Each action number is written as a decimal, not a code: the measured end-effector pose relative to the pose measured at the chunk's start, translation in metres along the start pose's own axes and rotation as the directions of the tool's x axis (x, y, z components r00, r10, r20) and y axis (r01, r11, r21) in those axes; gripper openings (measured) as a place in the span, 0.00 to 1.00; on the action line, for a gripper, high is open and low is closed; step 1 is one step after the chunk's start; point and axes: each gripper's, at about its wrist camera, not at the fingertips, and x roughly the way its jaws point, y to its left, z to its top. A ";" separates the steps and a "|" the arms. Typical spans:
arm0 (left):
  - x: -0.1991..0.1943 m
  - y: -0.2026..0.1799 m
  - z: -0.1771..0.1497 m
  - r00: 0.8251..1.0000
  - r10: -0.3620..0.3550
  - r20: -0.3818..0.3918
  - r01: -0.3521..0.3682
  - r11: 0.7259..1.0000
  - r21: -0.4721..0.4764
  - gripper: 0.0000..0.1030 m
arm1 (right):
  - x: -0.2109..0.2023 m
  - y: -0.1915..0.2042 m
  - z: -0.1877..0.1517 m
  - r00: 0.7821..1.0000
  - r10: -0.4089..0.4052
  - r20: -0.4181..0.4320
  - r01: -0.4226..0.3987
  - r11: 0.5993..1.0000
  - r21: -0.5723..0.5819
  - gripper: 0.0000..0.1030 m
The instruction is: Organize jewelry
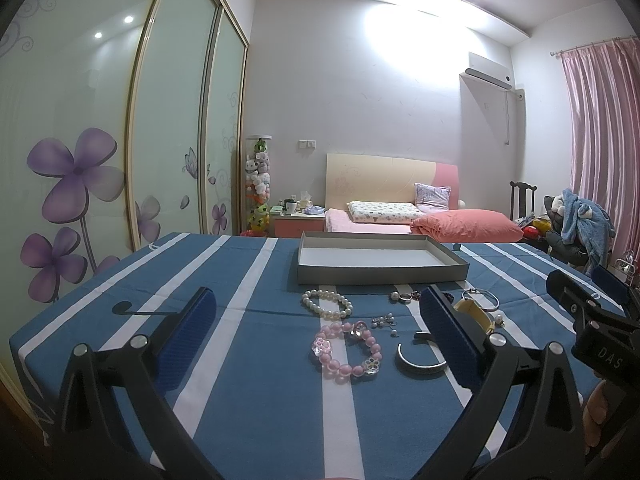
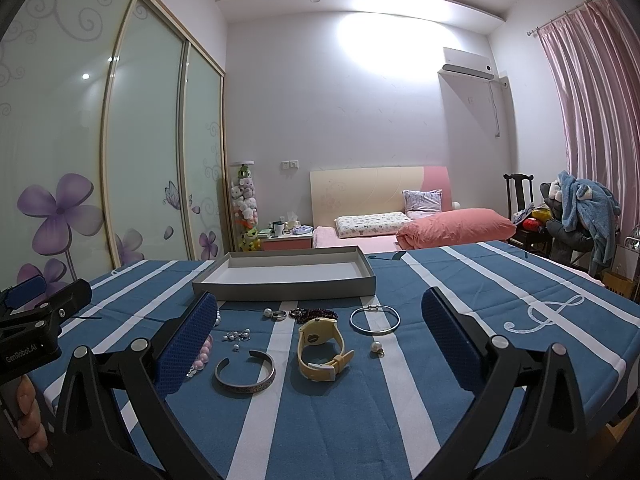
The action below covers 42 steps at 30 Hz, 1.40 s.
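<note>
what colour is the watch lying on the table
Pale yellow, strap and case alike. The watch shows best in the right wrist view.

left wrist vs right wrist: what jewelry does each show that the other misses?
Left wrist only: the whole white pearl bracelet and the pink bead bracelet in full.
Right wrist only: the yellow watch unobstructed, the full thin silver bangle and the dark bead strand.
Both: empty grey tray, silver cuff, striped tablecloth, both hand-held grippers open.
</note>
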 end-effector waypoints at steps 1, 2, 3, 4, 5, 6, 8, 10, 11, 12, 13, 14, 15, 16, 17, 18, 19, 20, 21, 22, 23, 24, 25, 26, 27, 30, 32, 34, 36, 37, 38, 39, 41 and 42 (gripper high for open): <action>0.000 0.000 0.000 1.000 0.000 0.000 0.000 1.000 0.000 0.96 | 0.000 0.000 0.000 1.000 0.000 0.000 0.000 1.000 0.000 0.98; 0.000 0.000 0.000 1.000 0.001 0.000 -0.001 1.000 0.000 0.96 | 0.000 0.000 0.000 1.000 0.000 0.000 0.000 1.000 0.000 0.98; 0.000 0.000 0.000 1.000 0.001 0.000 -0.001 1.000 0.000 0.96 | 0.000 0.000 0.000 1.000 0.000 0.000 0.000 1.000 -0.001 0.98; 0.000 0.000 0.000 1.000 0.001 0.000 -0.001 1.000 0.000 0.96 | 0.000 0.000 0.000 1.000 0.000 0.000 0.000 1.000 0.000 0.98; 0.000 0.000 0.000 1.000 0.001 0.000 -0.001 1.000 0.000 0.96 | 0.000 0.000 0.000 1.000 0.000 0.000 0.000 1.000 0.000 0.98; 0.000 0.000 0.000 1.000 0.001 0.000 -0.001 1.000 0.000 0.96 | 0.000 0.000 0.000 1.000 0.000 0.000 0.000 1.000 0.000 0.98; 0.000 0.000 0.000 1.000 0.000 -0.001 0.000 1.000 0.000 0.96 | 0.000 0.000 0.000 1.000 0.000 -0.001 0.000 1.000 0.000 0.98; -0.001 0.000 0.000 1.000 0.000 -0.001 0.000 1.000 0.000 0.96 | 0.000 0.000 0.000 1.000 0.000 -0.001 0.000 1.000 0.000 0.98; 0.000 0.000 0.000 1.000 0.000 -0.001 0.000 1.000 0.000 0.96 | 0.000 0.000 0.000 1.000 0.000 -0.001 0.000 1.000 0.000 0.98; 0.000 0.000 0.000 1.000 0.000 -0.001 0.000 1.000 0.000 0.96 | 0.000 0.000 0.000 1.000 0.000 -0.001 0.000 1.000 0.000 0.98; -0.001 0.000 0.000 1.000 0.000 -0.001 0.000 1.000 0.000 0.96 | 0.000 0.000 0.000 1.000 0.000 -0.001 0.000 1.000 0.000 0.98; 0.000 0.000 0.000 1.000 0.000 -0.001 0.000 1.000 0.000 0.96 | 0.000 0.000 0.000 1.000 0.000 -0.001 0.000 1.000 0.000 0.98; -0.001 0.000 0.000 1.000 0.000 -0.002 0.000 1.000 0.000 0.96 | 0.000 0.000 0.000 1.000 0.000 -0.001 0.000 1.000 0.000 0.98; 0.000 0.000 0.000 1.000 0.000 -0.002 0.000 1.000 0.000 0.96 | 0.000 0.000 0.000 1.000 0.000 -0.001 0.000 1.000 0.000 0.98; 0.000 0.000 0.000 1.000 0.000 -0.002 0.000 1.000 0.000 0.96 | 0.001 0.000 0.000 1.000 0.000 -0.001 0.000 1.000 0.001 0.98; 0.000 0.000 0.000 1.000 0.000 -0.002 0.000 1.000 -0.001 0.96 | 0.001 0.000 0.000 1.000 0.000 -0.002 0.000 1.000 0.000 0.98; 0.000 0.000 0.000 1.000 0.000 -0.002 0.000 1.000 -0.001 0.96 | 0.001 0.000 0.000 1.000 0.000 -0.001 0.000 1.000 0.000 0.98; 0.000 0.000 0.000 1.000 0.000 -0.002 0.000 1.000 0.000 0.96 | 0.001 0.000 0.000 1.000 0.000 -0.001 0.000 1.000 0.000 0.98; 0.000 0.000 0.000 1.000 0.000 -0.002 0.000 1.000 -0.001 0.96 | 0.002 0.000 0.001 1.000 0.000 -0.002 0.000 1.000 0.001 0.98; 0.000 0.000 0.000 1.000 0.000 -0.003 0.000 1.000 -0.001 0.96 | 0.002 0.000 0.001 1.000 0.000 -0.002 0.000 1.000 0.001 0.98; 0.000 0.000 0.000 1.000 0.000 -0.002 0.000 1.000 -0.001 0.96 | 0.002 0.000 0.001 1.000 0.001 -0.003 -0.001 1.000 0.001 0.98; -0.001 0.000 0.000 1.000 0.000 -0.003 0.000 1.000 0.000 0.96 | 0.003 0.000 0.001 1.000 0.001 -0.004 -0.001 1.000 0.002 0.98; 0.000 0.000 0.000 1.000 0.000 -0.003 0.000 1.000 0.000 0.96 | 0.003 0.000 0.001 1.000 0.000 -0.004 0.000 1.000 0.002 0.98; 0.000 0.006 -0.004 1.000 0.000 -0.004 0.000 1.000 0.001 0.96 | 0.003 0.000 0.001 1.000 0.000 -0.005 0.000 1.000 0.003 0.98; -0.002 0.006 -0.005 1.000 0.000 -0.005 0.000 1.000 0.002 0.96 | 0.003 0.000 0.001 1.000 0.000 -0.005 0.000 1.000 0.004 0.98; 0.001 0.003 -0.007 1.000 -0.001 -0.008 0.001 1.000 0.003 0.96 | 0.005 -0.002 -0.001 1.000 0.001 -0.008 -0.001 1.000 0.005 0.98; 0.003 0.002 -0.007 1.000 -0.002 -0.012 0.002 1.000 0.003 0.96 | 0.005 -0.001 -0.001 1.000 0.001 -0.010 -0.001 1.000 0.006 0.98; 0.012 0.002 -0.010 1.000 0.000 -0.019 0.000 1.000 0.004 0.96 | 0.002 -0.002 -0.004 1.000 0.002 -0.011 -0.002 1.000 0.007 0.98; 0.013 0.001 -0.010 1.000 0.001 -0.024 0.000 1.000 0.005 0.96 | 0.006 -0.001 -0.003 1.000 0.002 -0.014 -0.002 1.000 0.009 0.98; 0.013 0.000 -0.007 1.000 0.001 -0.029 -0.001 1.000 0.006 0.96 | 0.008 -0.002 -0.002 1.000 0.002 -0.017 -0.002 1.000 0.011 0.98; 0.014 0.000 -0.006 0.999 0.000 -0.036 0.001 1.000 0.008 0.96 | 0.010 -0.003 -0.002 1.000 0.002 -0.021 -0.002 1.000 0.012 0.98; 0.014 0.000 -0.006 0.999 -0.001 -0.038 0.001 1.000 0.008 0.96 | 0.010 -0.003 -0.002 1.000 0.002 -0.023 -0.002 1.000 0.013 0.98; 0.019 -0.001 -0.005 0.998 0.001 -0.059 0.000 1.000 0.012 0.96 | 0.012 -0.003 -0.002 1.000 0.001 -0.030 0.000 1.000 0.016 0.98; 0.022 -0.001 -0.005 0.998 -0.002 -0.070 0.003 1.000 0.012 0.96 | 0.013 -0.003 -0.002 0.999 -0.001 -0.034 0.001 1.000 0.017 0.98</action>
